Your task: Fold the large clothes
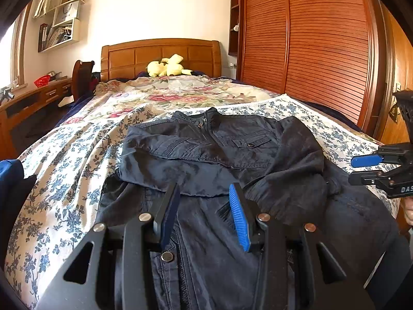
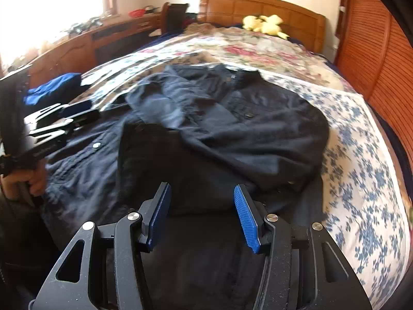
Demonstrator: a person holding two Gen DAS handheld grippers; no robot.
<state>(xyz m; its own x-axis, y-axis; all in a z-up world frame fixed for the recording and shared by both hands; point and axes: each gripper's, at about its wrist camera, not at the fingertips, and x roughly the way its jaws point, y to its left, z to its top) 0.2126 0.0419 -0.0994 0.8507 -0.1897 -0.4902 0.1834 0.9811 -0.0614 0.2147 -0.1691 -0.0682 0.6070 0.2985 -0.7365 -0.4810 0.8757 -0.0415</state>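
A dark navy jacket (image 1: 219, 160) lies front up on the bed, collar toward the headboard, both sleeves folded in across the chest; it also fills the right wrist view (image 2: 232, 129). My left gripper (image 1: 205, 193) is open and empty, hovering over the jacket's lower front near the zipper. My right gripper (image 2: 202, 193) is open and empty above the jacket's hem on the right side. The right gripper also shows at the right edge of the left wrist view (image 1: 361, 168). The left gripper shows at the left of the right wrist view (image 2: 85, 113).
The bed carries a blue-flowered white sheet (image 1: 64, 180) and a pink floral quilt (image 1: 167, 95) farther back. A yellow plush toy (image 1: 167, 66) sits by the wooden headboard. A wooden wardrobe (image 1: 322, 46) stands to the right, a desk (image 1: 31, 98) to the left. A blue garment (image 2: 54, 87) lies at the bed's left.
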